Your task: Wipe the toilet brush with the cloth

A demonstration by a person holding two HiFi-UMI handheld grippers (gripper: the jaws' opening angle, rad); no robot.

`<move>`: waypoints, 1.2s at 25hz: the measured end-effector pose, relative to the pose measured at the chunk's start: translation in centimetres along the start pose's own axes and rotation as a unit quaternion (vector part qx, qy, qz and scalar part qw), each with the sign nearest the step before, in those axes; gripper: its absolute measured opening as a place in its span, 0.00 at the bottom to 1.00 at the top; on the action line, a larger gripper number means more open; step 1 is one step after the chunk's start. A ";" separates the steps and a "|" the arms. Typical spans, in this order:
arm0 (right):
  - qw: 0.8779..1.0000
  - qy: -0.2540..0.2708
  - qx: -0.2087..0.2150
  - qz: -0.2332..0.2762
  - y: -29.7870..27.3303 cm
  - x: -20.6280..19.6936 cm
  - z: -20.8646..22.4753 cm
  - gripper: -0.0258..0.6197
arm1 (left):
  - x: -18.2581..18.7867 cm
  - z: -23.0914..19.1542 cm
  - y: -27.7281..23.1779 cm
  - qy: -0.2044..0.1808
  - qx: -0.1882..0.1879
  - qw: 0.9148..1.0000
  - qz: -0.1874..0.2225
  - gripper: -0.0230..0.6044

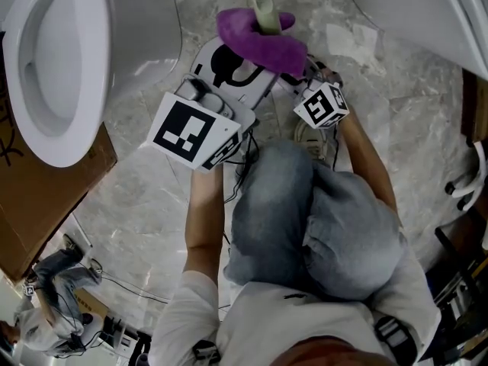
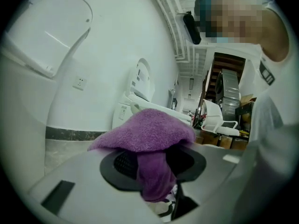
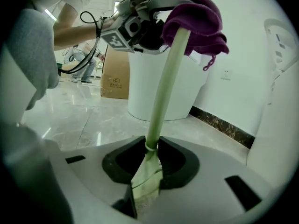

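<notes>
Head view: person crouched on marble floor point(image 1: 145, 204), knees point(image 1: 305, 219) in jeans at centre, both grippers held out in front.

Right gripper point(image 3: 147, 164): jaws closed tight on the brush point(image 3: 166, 78). The pads grip the flattened lower part of the pale green handle. The handle rises from the jaws, leaning slightly right, toward the top of the right gripper view. Brush head not seen in any view.

Left gripper point(image 2: 152, 171): jaws drawn in on the purple cloth point(image 2: 145, 129). A fold of it hangs down between the pads; the rest mushrooms out over them.

Right gripper view: cloth point(image 3: 196, 17) sits bunched over the upper end of the handle, touching it. Left gripper point(image 3: 140, 27) is right behind the cloth, at its left.

Head view: cloth point(image 1: 259, 40) lies at top centre, above the floor. The tip of the brush point(image 1: 264, 10) pokes out through it. Left gripper point(image 1: 229, 67) is just left of and below the cloth; right gripper point(image 1: 301, 78) is just right of it and lower.

Surroundings: white toilet point(image 1: 46, 67) at upper left, cardboard box point(image 1: 46, 204) beneath it at the left edge.
</notes>
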State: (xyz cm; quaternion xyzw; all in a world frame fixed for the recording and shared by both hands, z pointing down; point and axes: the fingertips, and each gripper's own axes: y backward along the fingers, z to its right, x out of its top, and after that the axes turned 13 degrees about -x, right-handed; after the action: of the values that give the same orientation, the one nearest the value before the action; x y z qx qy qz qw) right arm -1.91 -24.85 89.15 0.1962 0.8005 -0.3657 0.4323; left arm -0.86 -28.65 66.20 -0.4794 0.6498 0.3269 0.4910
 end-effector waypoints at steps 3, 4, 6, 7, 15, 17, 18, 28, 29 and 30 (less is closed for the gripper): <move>1.000 0.001 0.001 0.000 -0.1 0.1 -0.1 0.16 | 2.0 -0.5 0.1 0.010 -0.001 1.000 0.020 0.31; 1.000 0.000 0.001 0.001 -0.1 0.1 -0.1 0.16 | 2.5 -0.7 0.1 0.015 -0.001 1.000 0.027 0.32; 1.000 -0.001 0.000 0.001 -0.1 0.2 0.0 0.16 | 3.1 -0.9 0.0 0.022 0.000 0.999 0.036 0.32; 1.000 -0.001 0.000 0.001 -0.1 0.3 0.0 0.16 | 3.3 -1.0 -0.1 0.022 0.001 0.999 0.038 0.32; 1.000 0.004 0.001 0.006 0.0 -0.1 -0.2 0.16 | 0.3 0.1 -0.3 -0.012 -0.002 1.000 0.017 0.31; 1.000 0.005 0.001 0.007 0.1 0.0 -0.2 0.16 | -1.2 0.4 -0.3 -0.018 -0.001 1.000 0.003 0.29; 1.000 0.005 0.001 0.008 0.1 0.1 -0.1 0.16 | -1.8 0.5 -0.3 -0.019 0.000 1.000 0.001 0.28; 1.000 0.004 0.000 0.017 0.0 0.4 0.1 0.16 | -6.6 0.5 -0.5 -0.029 0.003 1.000 -0.011 0.24; 1.000 0.003 0.000 0.018 0.0 0.5 0.1 0.16 | -7.0 0.4 -0.5 -0.031 0.002 0.999 -0.013 0.24; 1.000 0.003 0.000 0.019 0.0 0.4 0.0 0.16 | -7.5 0.4 -0.6 -0.032 0.003 0.999 -0.016 0.24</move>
State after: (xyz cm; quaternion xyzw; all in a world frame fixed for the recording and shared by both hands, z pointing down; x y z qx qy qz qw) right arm -2.12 -24.86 88.76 0.2122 0.7983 -0.3567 0.4363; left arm 0.26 -26.17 73.25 -0.4778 0.6271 0.3324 0.5177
